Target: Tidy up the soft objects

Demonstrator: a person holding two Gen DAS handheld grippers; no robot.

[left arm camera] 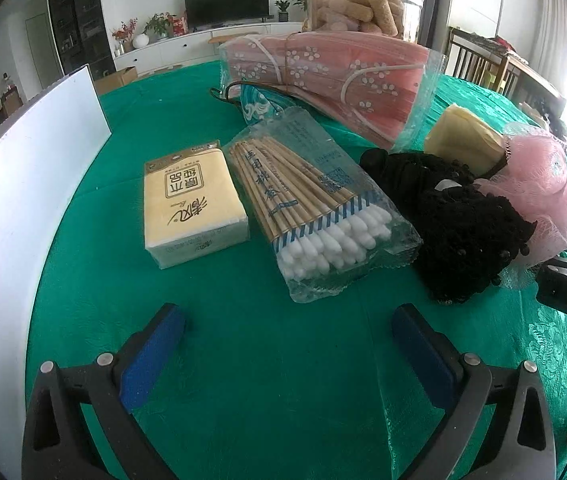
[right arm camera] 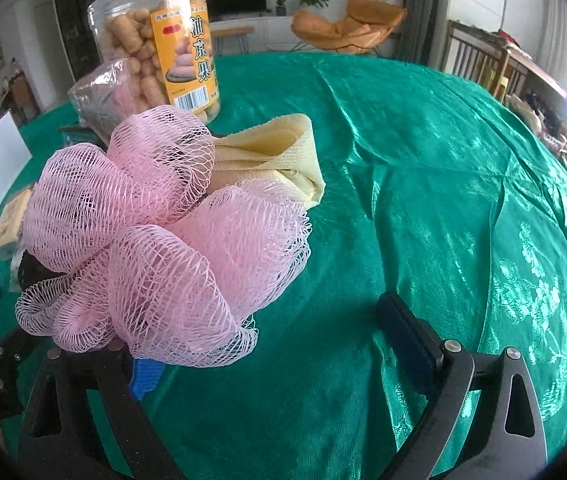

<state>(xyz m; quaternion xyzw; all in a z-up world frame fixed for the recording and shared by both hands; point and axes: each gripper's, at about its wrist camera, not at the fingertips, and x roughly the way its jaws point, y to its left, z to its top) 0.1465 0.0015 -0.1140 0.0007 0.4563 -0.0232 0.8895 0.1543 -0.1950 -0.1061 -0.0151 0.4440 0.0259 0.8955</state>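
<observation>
On the green tablecloth (left arm camera: 267,360), my left gripper (left arm camera: 287,340) stands open over bare cloth. Just beyond it lie a yellow tissue pack (left arm camera: 191,204) and a bag of cotton swabs (left arm camera: 315,216). To their right is a black knitted piece (left arm camera: 455,224) with a pink mesh bath pouf (left arm camera: 539,188) against it, and a folded yellow cloth (left arm camera: 459,140) behind. My right gripper (right arm camera: 275,360) is open. The pouf (right arm camera: 163,232) drapes over its left finger and nothing is pinched between the pads. The yellow cloth (right arm camera: 275,156) sits just past the pouf.
A bag of pink face masks (left arm camera: 335,80) and a clear snack jar (right arm camera: 159,44) stand at the back. A white board (left arm camera: 23,200) leans up along the left. Chairs (right arm camera: 479,60) are beyond the table's far right edge. Green cloth (right arm camera: 443,200) stretches right of the pouf.
</observation>
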